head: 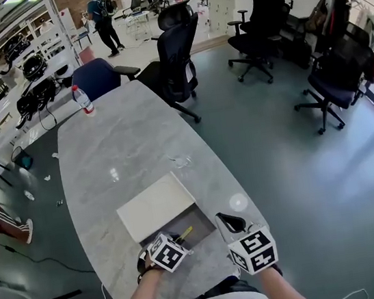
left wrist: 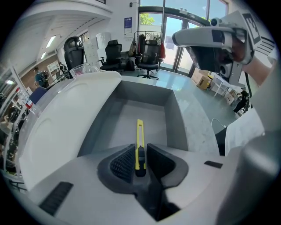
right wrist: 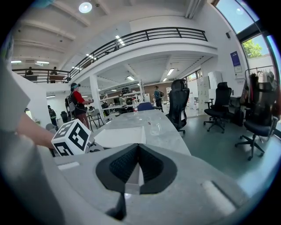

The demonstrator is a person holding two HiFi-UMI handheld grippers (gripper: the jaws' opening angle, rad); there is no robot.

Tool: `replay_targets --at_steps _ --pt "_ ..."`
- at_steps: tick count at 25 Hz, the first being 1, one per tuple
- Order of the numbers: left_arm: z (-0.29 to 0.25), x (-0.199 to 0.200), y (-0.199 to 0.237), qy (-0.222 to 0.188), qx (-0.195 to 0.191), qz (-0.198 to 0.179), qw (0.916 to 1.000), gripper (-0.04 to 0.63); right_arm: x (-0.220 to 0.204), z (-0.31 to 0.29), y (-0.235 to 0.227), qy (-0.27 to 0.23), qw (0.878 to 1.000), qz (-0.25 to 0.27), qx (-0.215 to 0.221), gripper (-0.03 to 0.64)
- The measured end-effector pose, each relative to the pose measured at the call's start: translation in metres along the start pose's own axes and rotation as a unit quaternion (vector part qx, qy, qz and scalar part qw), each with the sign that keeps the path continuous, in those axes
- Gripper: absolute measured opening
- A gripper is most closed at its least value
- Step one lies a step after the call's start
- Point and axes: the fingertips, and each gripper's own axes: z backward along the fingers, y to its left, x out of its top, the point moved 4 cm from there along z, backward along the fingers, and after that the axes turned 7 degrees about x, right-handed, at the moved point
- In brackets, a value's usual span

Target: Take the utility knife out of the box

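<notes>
A grey open box [head: 197,213] lies near the table's front edge, its white lid [head: 155,205] folded back beyond it. The yellow utility knife [head: 184,234] lies inside, along the box floor [left wrist: 145,116]. My left gripper [head: 178,240] reaches steeply down into the box. In the left gripper view its pads [left wrist: 124,163] press on the black rear end of the utility knife [left wrist: 139,137], and the yellow blade points away. My right gripper [head: 226,221] sits at the box's right front corner. Its jaws [right wrist: 138,153] are closed on a thin pale edge, apparently the box wall.
A water bottle [head: 83,100] stands at the far end of the grey marble table [head: 123,140], and a clear glass [right wrist: 154,127] stands mid-table. Office chairs [head: 176,50] ring the far side. A person [head: 101,19] stands far back.
</notes>
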Motion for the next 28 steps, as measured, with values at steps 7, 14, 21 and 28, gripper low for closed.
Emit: replay_targets --at_steps 7,14,21,28 --pt "-0.001 0.002 -0.004 -0.006 -0.002 -0.003 1.0000 0.063 -0.003 0.007 0.002 -0.004 1.000 -0.001 -0.013 0.005" --pt "0.006 0.007 -0.004 -0.021 0.003 0.003 0.9998 0.061 -0.004 0.015 0.005 -0.008 1.000 -0.003 -0.023 0.005" --pt "0.022 0.018 -0.006 -0.049 0.010 0.011 0.9987 0.061 -0.002 0.023 0.005 -0.016 0.999 -0.005 -0.034 0.005" --pt "0.037 0.032 -0.008 -0.086 0.012 0.023 0.9959 0.061 -0.002 0.030 0.005 -0.021 0.999 -0.007 -0.046 0.005"
